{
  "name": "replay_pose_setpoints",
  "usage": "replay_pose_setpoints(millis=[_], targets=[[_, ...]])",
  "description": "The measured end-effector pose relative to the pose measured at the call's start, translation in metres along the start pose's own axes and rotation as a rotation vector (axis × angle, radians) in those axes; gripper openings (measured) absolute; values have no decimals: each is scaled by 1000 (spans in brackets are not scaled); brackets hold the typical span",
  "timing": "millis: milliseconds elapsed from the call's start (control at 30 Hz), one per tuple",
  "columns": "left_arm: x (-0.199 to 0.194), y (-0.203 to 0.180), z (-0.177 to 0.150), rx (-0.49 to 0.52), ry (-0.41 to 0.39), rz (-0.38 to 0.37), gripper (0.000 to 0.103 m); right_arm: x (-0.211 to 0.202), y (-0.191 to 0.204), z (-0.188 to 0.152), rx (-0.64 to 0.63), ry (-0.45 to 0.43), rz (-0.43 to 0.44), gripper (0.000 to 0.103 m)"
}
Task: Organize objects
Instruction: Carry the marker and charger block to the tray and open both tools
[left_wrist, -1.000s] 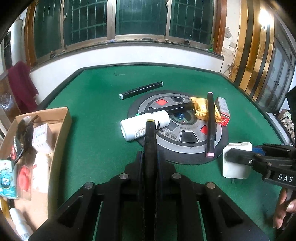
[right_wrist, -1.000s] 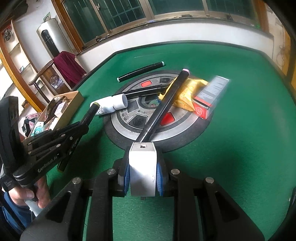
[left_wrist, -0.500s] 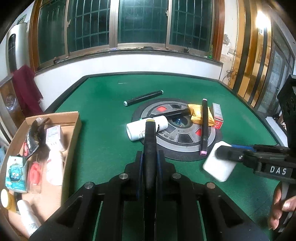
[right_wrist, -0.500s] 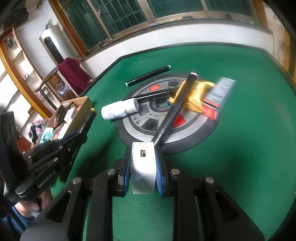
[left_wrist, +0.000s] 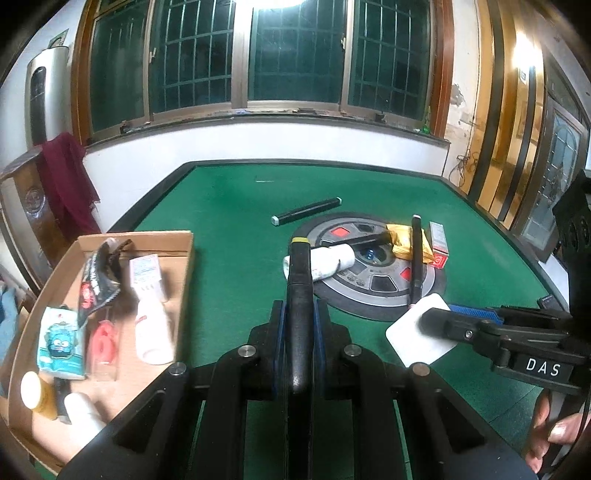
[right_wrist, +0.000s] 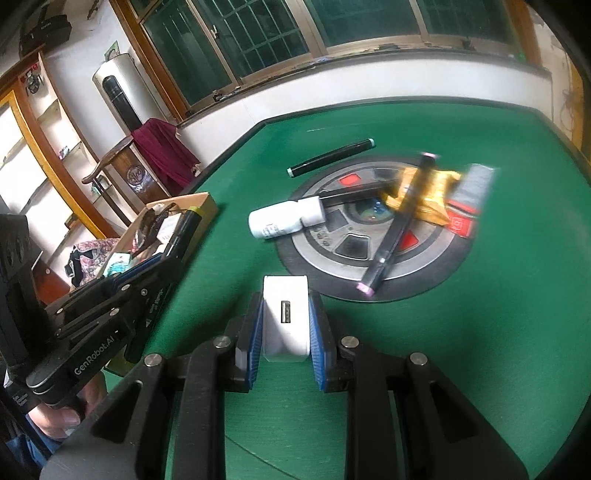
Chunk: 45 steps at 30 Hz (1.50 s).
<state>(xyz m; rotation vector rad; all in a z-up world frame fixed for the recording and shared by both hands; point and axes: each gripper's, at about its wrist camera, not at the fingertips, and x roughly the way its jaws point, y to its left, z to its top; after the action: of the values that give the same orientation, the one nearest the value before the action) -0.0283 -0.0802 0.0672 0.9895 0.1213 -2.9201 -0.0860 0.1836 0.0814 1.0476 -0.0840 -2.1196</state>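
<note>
Nearest, the left tool (left_wrist: 299, 325) is clamped on a black marker pen with a yellow-green cap (left_wrist: 300, 295), gripped mid-barrel so it points forward, probably for dropping lengthways into the open brown cardboard box (left_wrist: 184, 258) at the desk's left edge. The right tool (right_wrist: 285, 325) pinches one white plastic USB charger block (right_wrist: 286, 314) by its flat sides, socket facing up, held above the green felt desk (right_wrist: 498, 314). Both items look bound for that box, which already holds a jumble of bottles and packets. Farther out, on and around the round grey-and-black panel (left_wrist: 373, 291), I count three more black markers, one white bottle (left_wrist: 325, 260), one yellow packet (left_wrist: 402, 242) and one red-and-grey carton (left_wrist: 439, 243).
</note>
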Motion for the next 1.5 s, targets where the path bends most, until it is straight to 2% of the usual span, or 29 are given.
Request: replay_pose_setpoints(millis=[300,600,867,1133,1500], targets=[[-25,33,1,-43,-52,28,12,3,38,1,-39,-7,36,20],[-50,97,-5,-128,-94,121,12,9,107,10,-129,-1,142,20],[-50,157,-31,-213,-55,220,12,40,175,2,-230,67,257,20],[-36,183,-48,-245,-3,250,12,91,200,-9,-227,176,320,20],[-19,188,-54,-247,40,251,12,141,204,-4,-182,241,294,20]])
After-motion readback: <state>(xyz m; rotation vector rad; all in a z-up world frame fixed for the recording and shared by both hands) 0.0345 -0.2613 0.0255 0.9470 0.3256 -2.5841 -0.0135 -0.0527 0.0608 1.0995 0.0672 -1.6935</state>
